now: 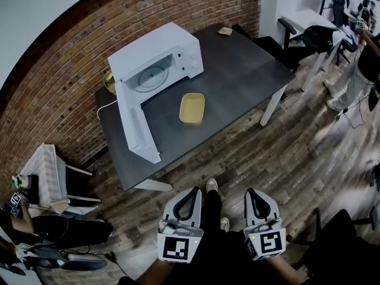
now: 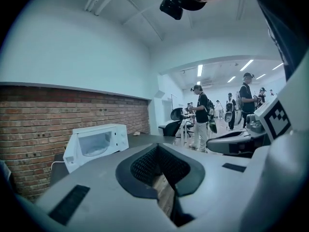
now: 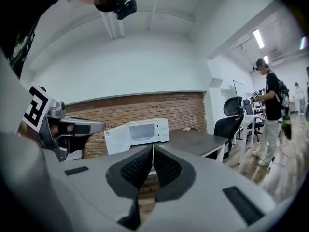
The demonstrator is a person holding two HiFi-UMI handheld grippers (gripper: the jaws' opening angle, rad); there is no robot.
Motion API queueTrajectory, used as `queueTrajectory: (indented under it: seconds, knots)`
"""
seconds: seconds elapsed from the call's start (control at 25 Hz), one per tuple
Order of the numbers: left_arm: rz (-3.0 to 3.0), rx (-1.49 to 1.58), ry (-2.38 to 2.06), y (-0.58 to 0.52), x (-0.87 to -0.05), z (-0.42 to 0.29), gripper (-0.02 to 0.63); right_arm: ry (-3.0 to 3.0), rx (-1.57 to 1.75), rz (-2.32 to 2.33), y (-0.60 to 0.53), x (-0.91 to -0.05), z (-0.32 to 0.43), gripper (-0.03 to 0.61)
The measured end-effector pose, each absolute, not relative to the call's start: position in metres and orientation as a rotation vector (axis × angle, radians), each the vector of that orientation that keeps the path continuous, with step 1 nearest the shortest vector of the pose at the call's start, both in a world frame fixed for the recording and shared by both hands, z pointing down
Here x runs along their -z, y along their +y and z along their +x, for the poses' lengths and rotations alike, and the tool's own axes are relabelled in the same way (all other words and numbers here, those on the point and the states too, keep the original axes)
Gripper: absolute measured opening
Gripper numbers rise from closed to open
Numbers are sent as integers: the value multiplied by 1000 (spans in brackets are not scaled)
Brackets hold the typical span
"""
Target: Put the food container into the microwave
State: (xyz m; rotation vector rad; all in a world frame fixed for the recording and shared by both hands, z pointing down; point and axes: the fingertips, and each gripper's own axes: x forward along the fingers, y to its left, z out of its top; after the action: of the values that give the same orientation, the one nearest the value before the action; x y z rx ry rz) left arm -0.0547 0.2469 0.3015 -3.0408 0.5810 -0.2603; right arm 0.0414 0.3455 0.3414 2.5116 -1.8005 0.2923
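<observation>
Yellow rectangular food container [image 1: 192, 108] sits before open white microwave [image 1: 157, 61]
Left gripper [image 2: 157, 148] and right gripper [image 3: 153, 147] closed, empty

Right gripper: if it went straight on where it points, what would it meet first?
Likely the near edge of the table, just below the microwave; only floor seems to lie between. Depth is unclear.

Cool, even light falls from ceiling strip lights [image 2: 199, 70], and shadows are soft. The fisheye lens bends the brick wall [image 1: 59, 94] and blackens the corners. The white microwave [image 1: 155, 61] looks sharp, without glare.
</observation>
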Motion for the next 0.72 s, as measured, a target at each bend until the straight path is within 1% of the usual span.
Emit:
queueTrajectory:
  seconds: [0.16, 0.36, 0.6, 0.72]
  knots:
    - [-3028, 214, 520, 223, -299, -20, 9, -1778, -273, 2531, 322, -331, 60, 64]
    - [-3002, 115, 467, 199, -275, 25, 9, -1751, -217, 2503, 295, -314, 97, 64]
    - [-3053, 75, 592, 146, -279, 44, 9, -1725, -243, 2437, 249, -315, 129, 64]
    - [-3035, 79, 571, 123, -276, 56, 9, -1690, -213, 2443, 231, -306, 156, 64]
